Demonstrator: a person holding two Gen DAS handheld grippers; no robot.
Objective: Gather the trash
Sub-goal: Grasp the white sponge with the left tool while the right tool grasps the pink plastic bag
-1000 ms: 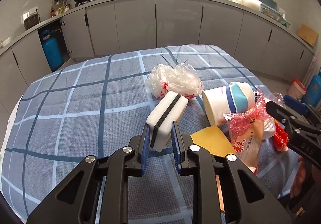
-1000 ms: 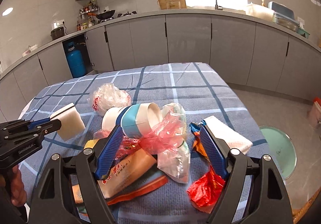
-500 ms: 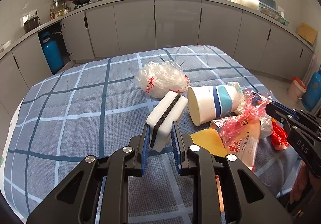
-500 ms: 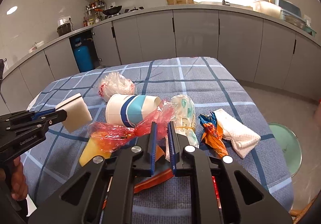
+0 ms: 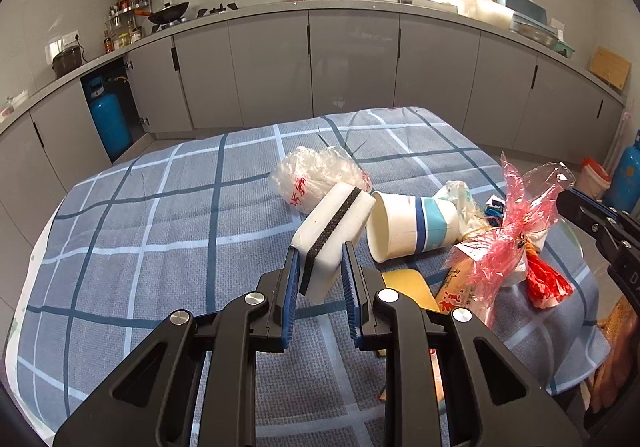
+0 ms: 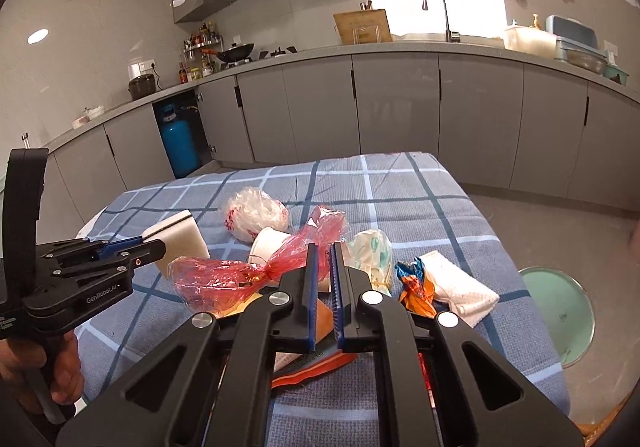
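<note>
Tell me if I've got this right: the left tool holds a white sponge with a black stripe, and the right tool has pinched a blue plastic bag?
Nearly. The bag is red, not blue. The right wrist view shows the right tool shut on the red plastic bag. The left tool does hold the white sponge with a black stripe.

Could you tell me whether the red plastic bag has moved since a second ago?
Yes. The red bag, pinched in the right tongs, has lifted off the pile, rising against the paper cup behind it.
</note>
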